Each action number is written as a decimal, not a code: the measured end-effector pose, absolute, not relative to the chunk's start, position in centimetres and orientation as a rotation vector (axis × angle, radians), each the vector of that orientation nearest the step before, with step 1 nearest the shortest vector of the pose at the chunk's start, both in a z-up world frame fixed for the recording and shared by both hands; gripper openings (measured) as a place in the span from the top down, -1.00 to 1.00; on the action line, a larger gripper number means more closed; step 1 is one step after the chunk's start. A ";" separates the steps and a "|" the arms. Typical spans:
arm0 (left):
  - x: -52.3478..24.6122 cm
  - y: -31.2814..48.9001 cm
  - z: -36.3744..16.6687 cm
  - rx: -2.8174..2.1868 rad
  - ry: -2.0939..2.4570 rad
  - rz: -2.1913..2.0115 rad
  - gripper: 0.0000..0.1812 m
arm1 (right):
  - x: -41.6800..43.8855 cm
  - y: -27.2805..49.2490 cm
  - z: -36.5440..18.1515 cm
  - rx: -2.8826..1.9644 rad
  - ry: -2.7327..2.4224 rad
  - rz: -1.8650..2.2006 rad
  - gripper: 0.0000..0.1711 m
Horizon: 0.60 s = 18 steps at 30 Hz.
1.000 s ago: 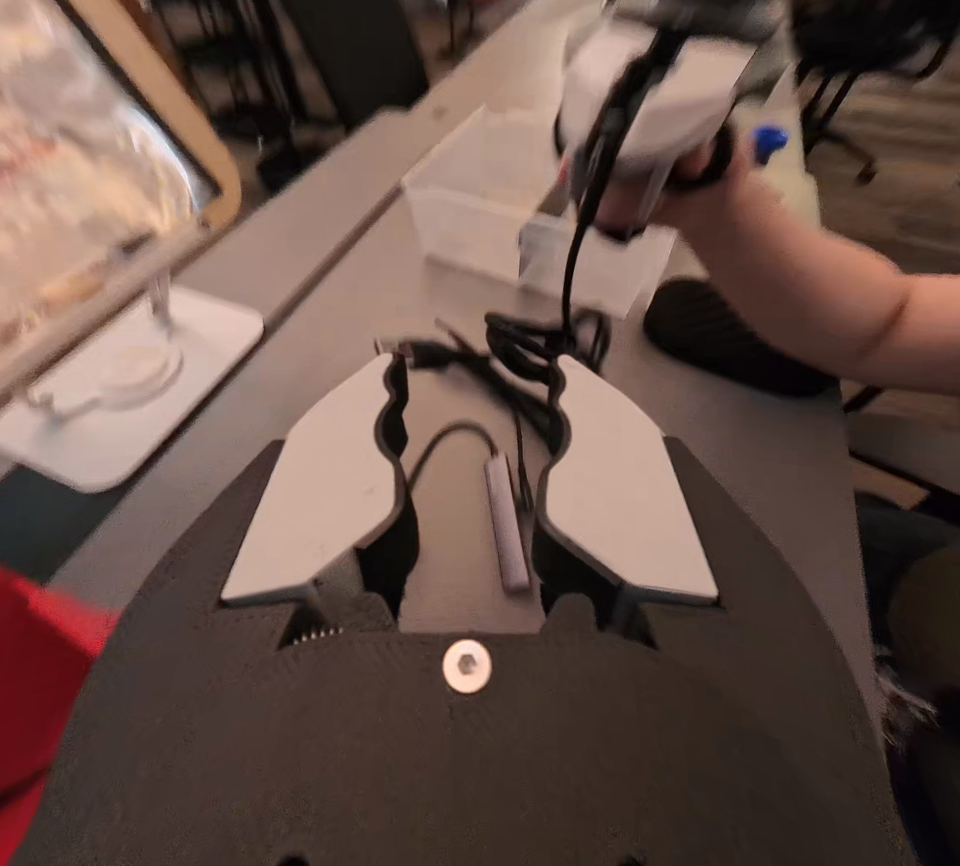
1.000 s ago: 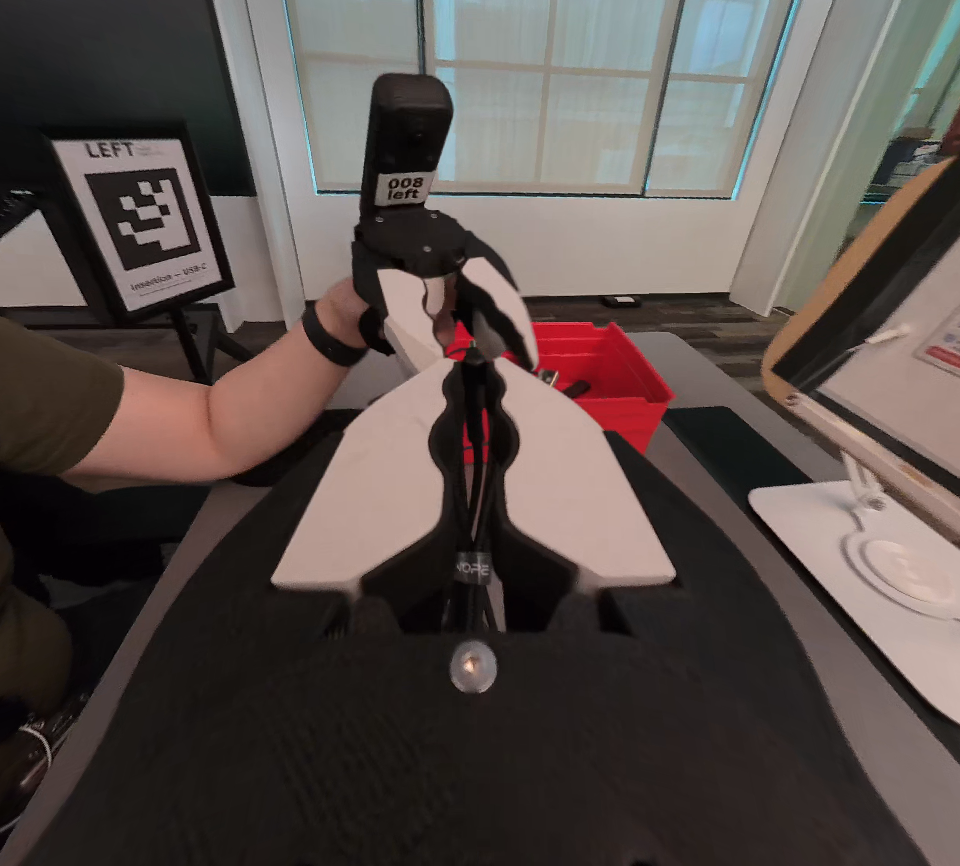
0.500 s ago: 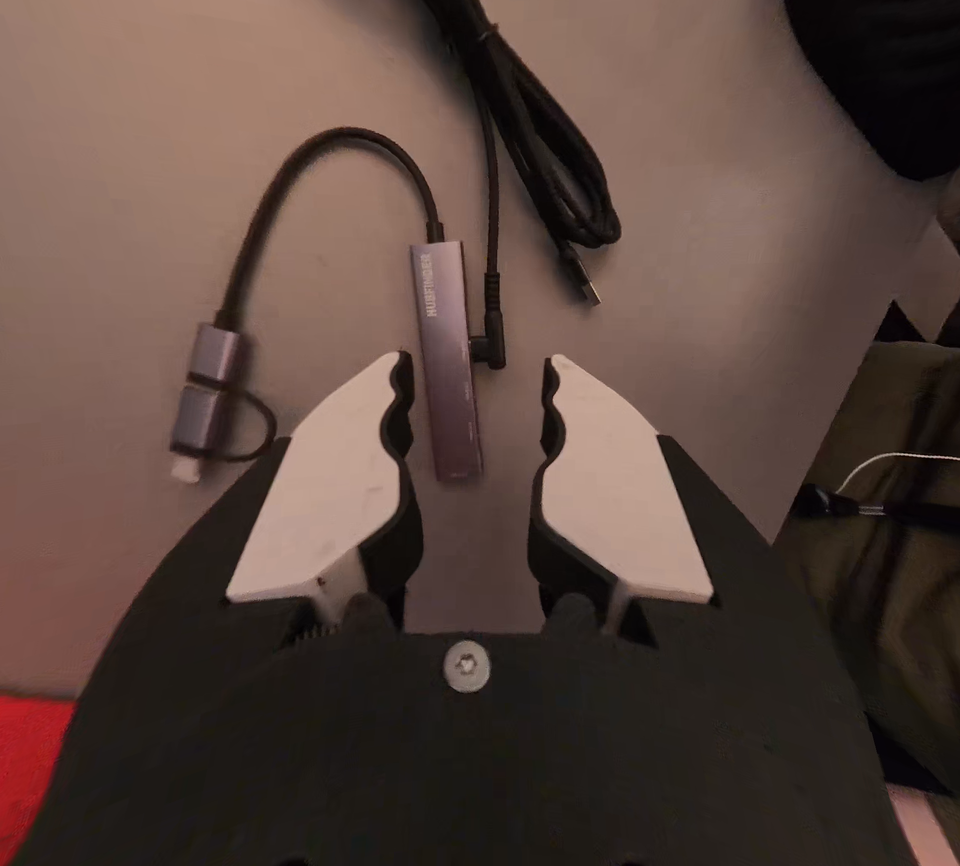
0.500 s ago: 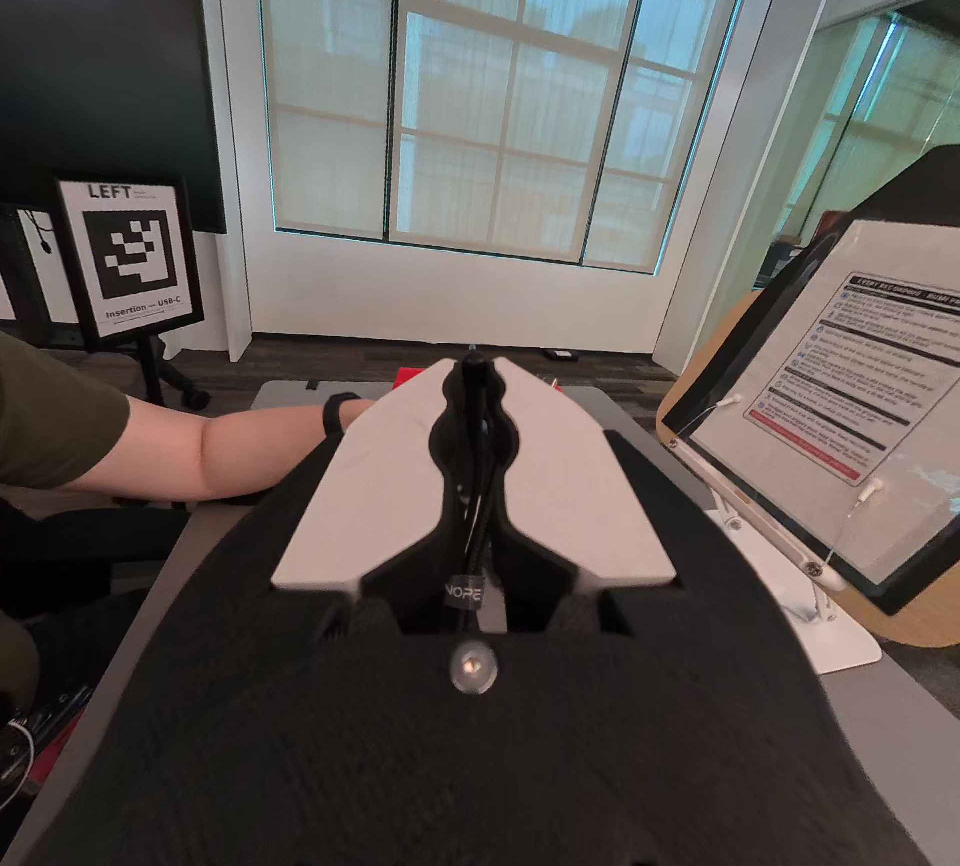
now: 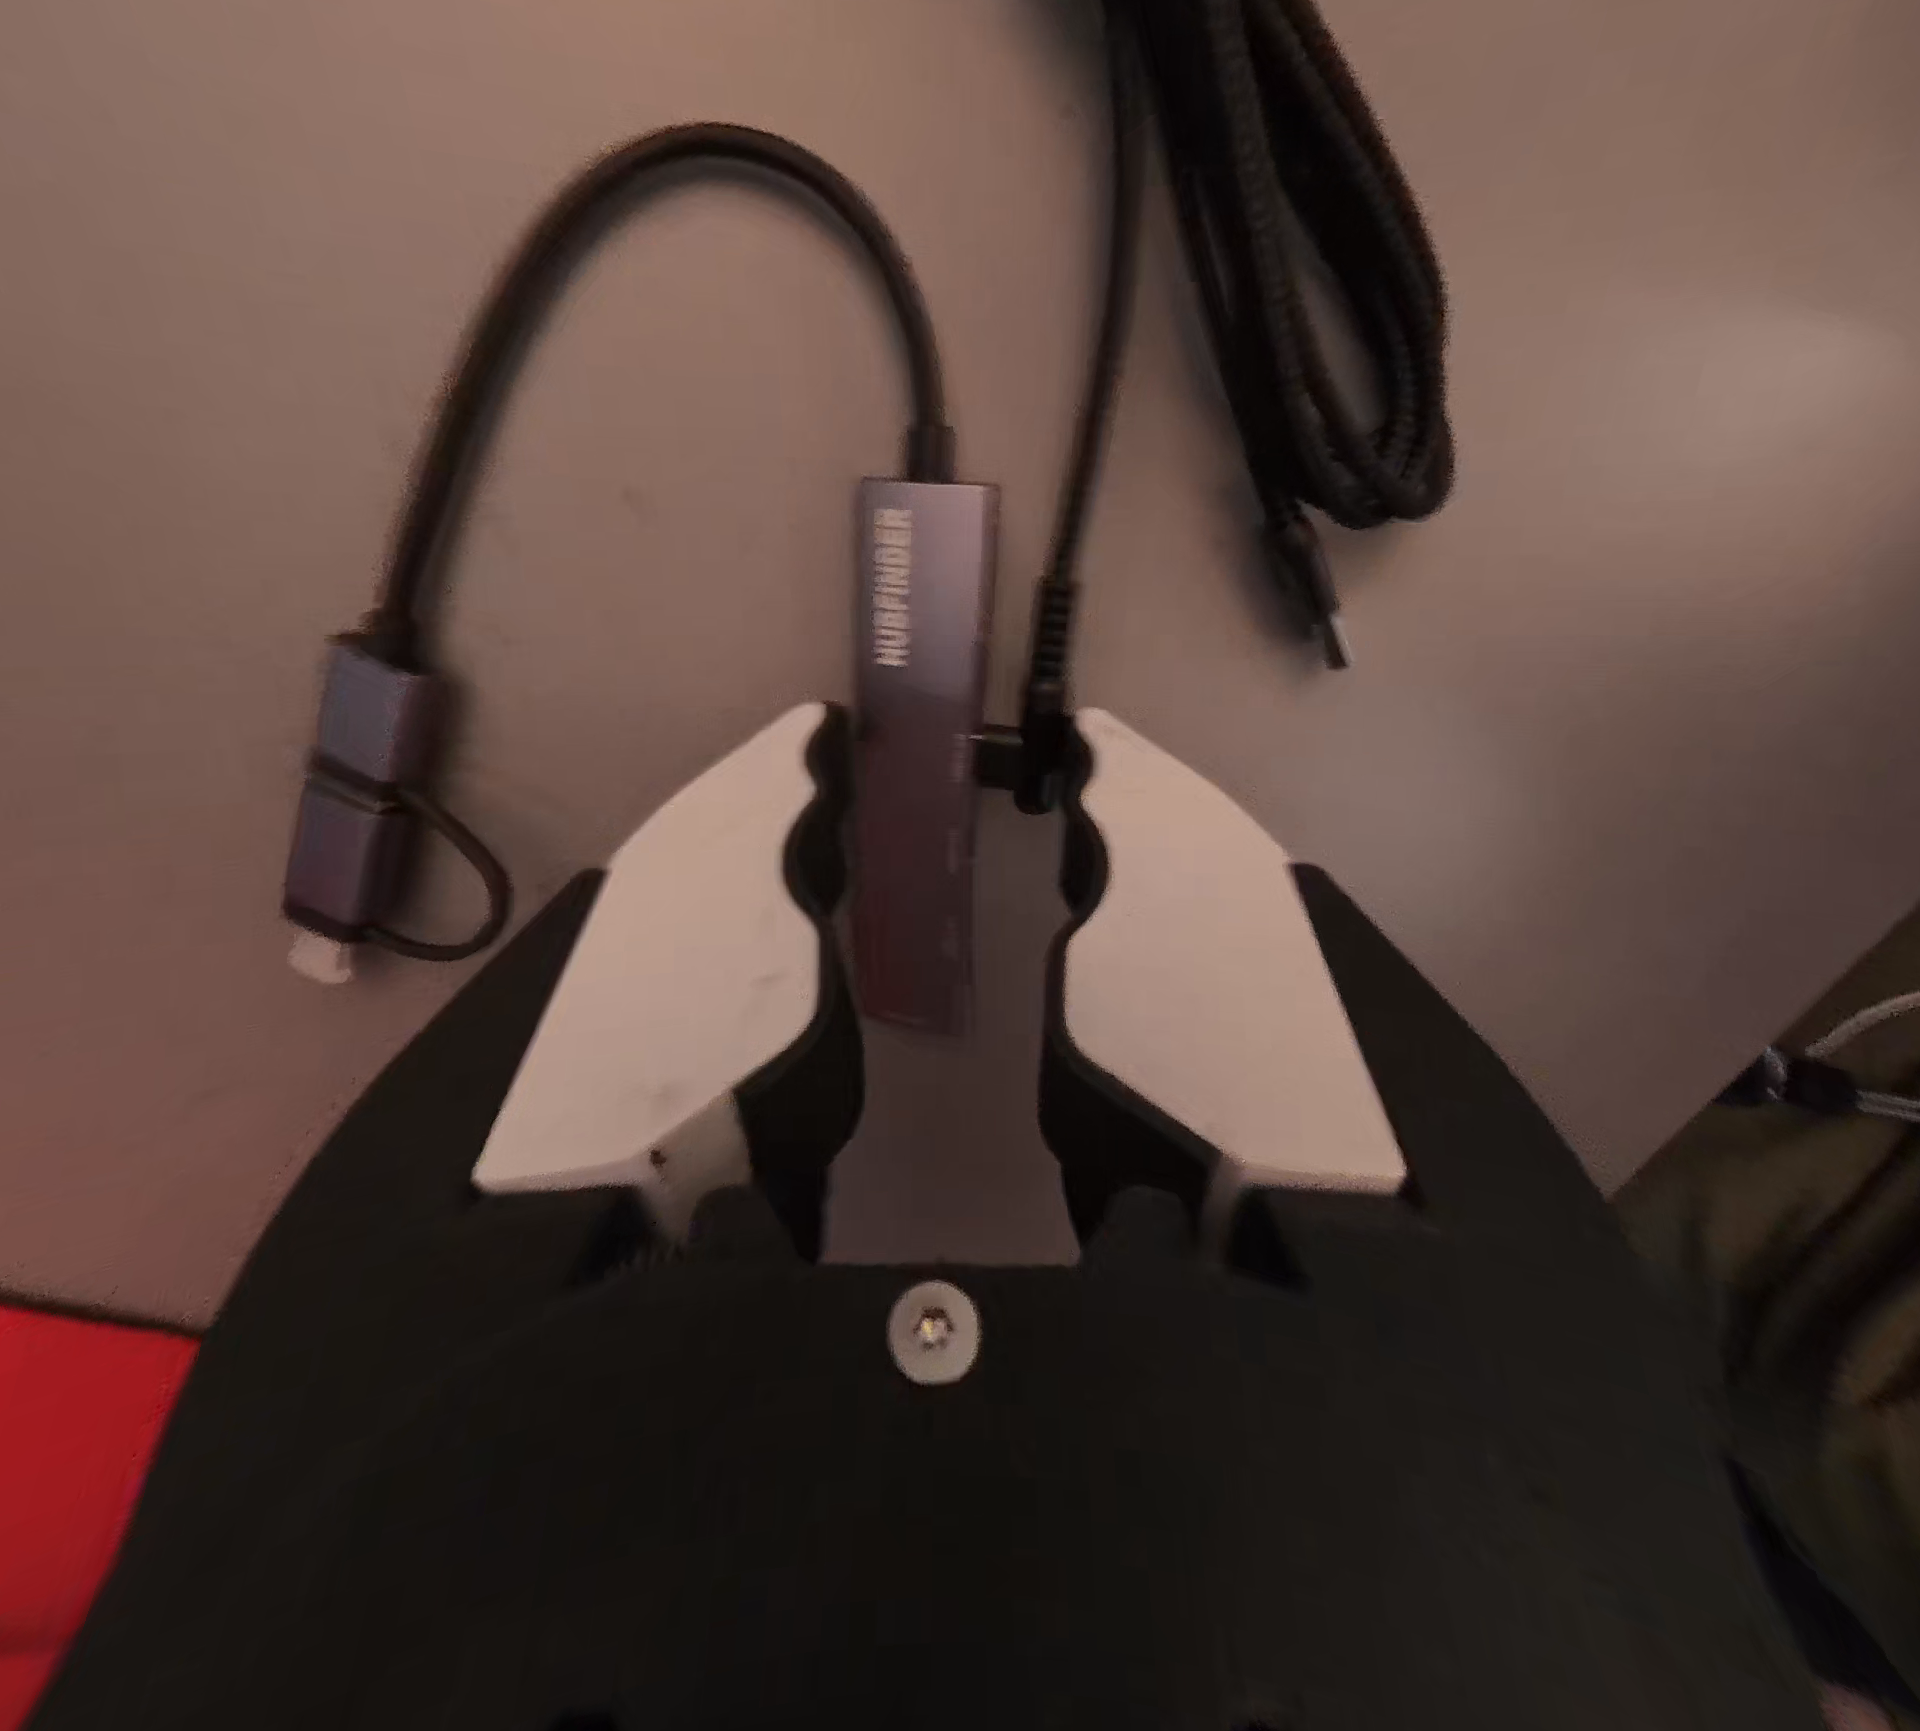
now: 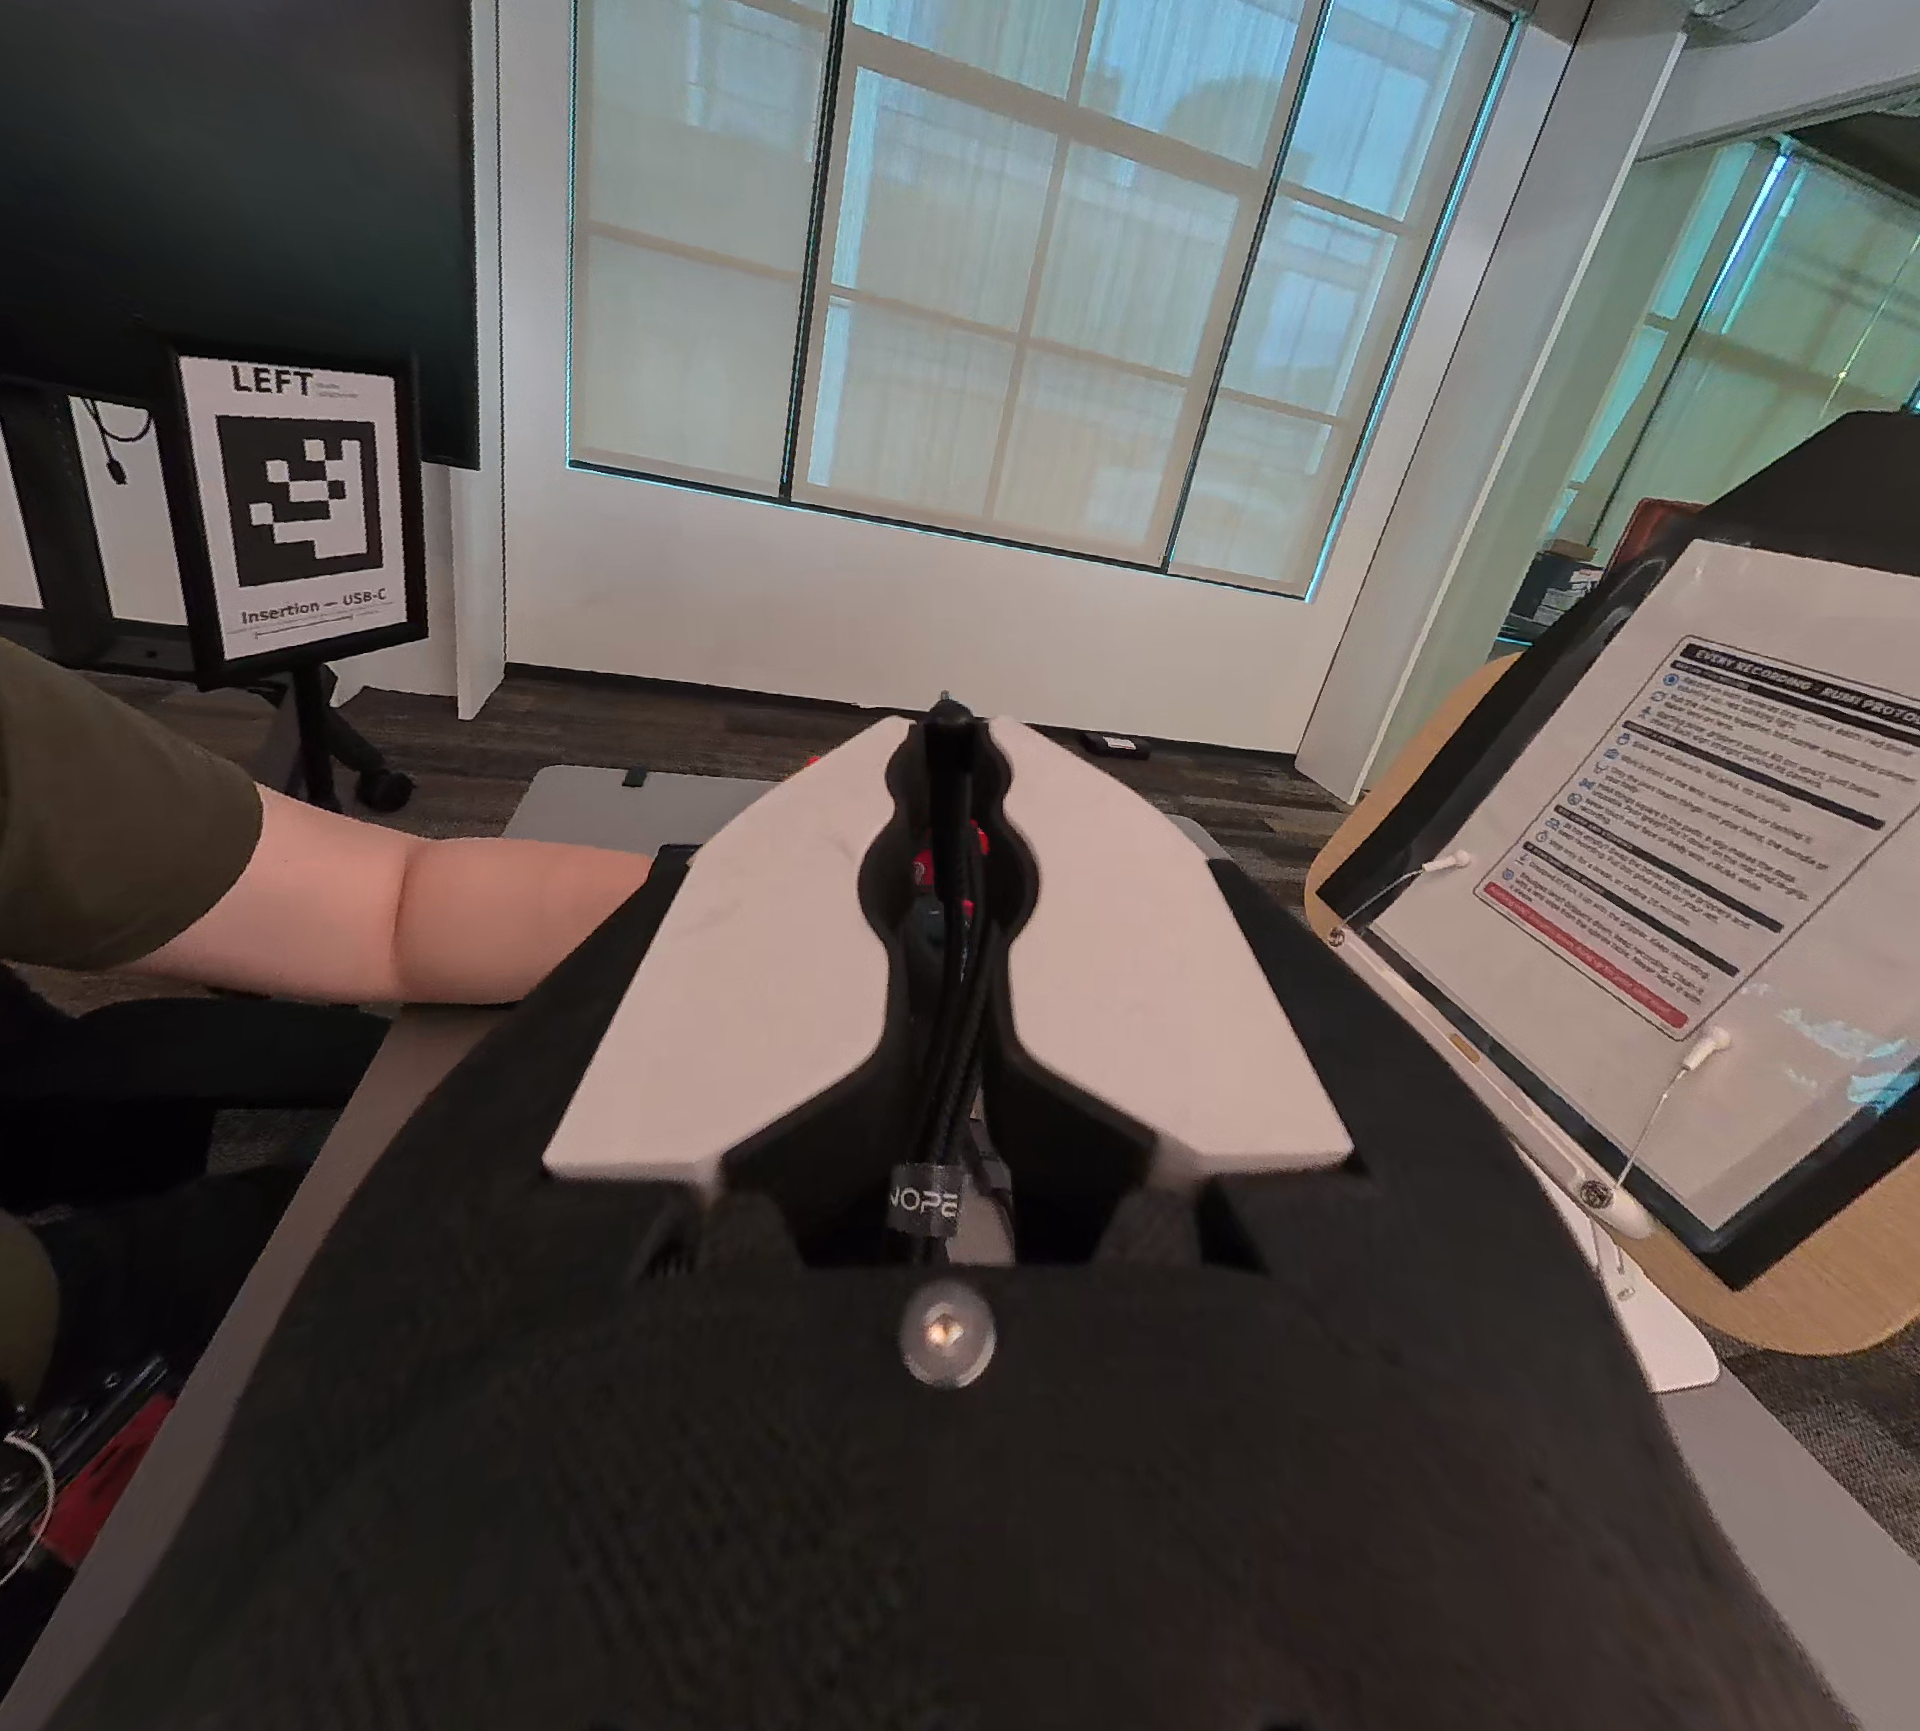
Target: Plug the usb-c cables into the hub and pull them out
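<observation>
In the left wrist view, a slim grey hub (image 5: pixel 920 642) lies on the grey table (image 5: pixel 312 123). Its short black lead loops left to a grey adapter plug (image 5: pixel 358 788). A black right-angle plug (image 5: pixel 1029 746) sits in the hub's right side. A coiled black braided cable (image 5: pixel 1299 258) lies at the upper right, with a free plug (image 5: pixel 1320 621) beside it. My left gripper (image 5: pixel 956 725) is open and low over the table, its fingers on either side of the hub's near half. My right gripper (image 6: pixel 951 731) is shut on a black cable (image 6: pixel 948 850) and holds it up in the air.
A red bin (image 5: pixel 62 1525) shows at the lower left edge of the left view. In the right view, a stand with a printed sheet (image 6: pixel 1662 871) is at the right, a marker sign (image 6: pixel 301 497) at the left, and the person's arm (image 6: pixel 416 912) reaches across the table. The tips of one gripper are about 35 centimeters away from the tips of the other.
My left gripper swung down over the table and then moved forward, so the hub now lies between its open fingers. My right gripper tilted upward with the cable still in it.
</observation>
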<state>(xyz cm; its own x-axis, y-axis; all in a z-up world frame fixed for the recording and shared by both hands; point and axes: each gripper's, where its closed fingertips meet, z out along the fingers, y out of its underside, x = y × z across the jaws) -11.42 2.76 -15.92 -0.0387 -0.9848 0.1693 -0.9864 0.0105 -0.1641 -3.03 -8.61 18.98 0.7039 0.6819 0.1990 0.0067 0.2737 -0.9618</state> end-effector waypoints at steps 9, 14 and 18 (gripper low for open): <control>-10.1 2.0 -15.9 2.428 -1.928 0.353 0.60 | -3.3 -8.6 18.9 -1.227 -0.687 0.505 0.90; -9.0 1.5 -15.8 2.491 -1.817 0.488 0.60 | -3.4 -8.6 18.9 -1.226 -0.689 0.508 0.90; -9.7 0.1 -15.4 2.369 -1.793 0.518 0.45 | -3.3 -8.7 18.9 -1.220 -0.690 0.508 0.90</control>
<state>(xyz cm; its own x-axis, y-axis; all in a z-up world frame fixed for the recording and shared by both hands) -9.69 0.10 -15.40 0.2371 -0.9089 0.3429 -0.9519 -0.2879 -0.1049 -3.28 -8.73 18.95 0.6962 0.6879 0.2052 0.0090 0.2774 -0.9607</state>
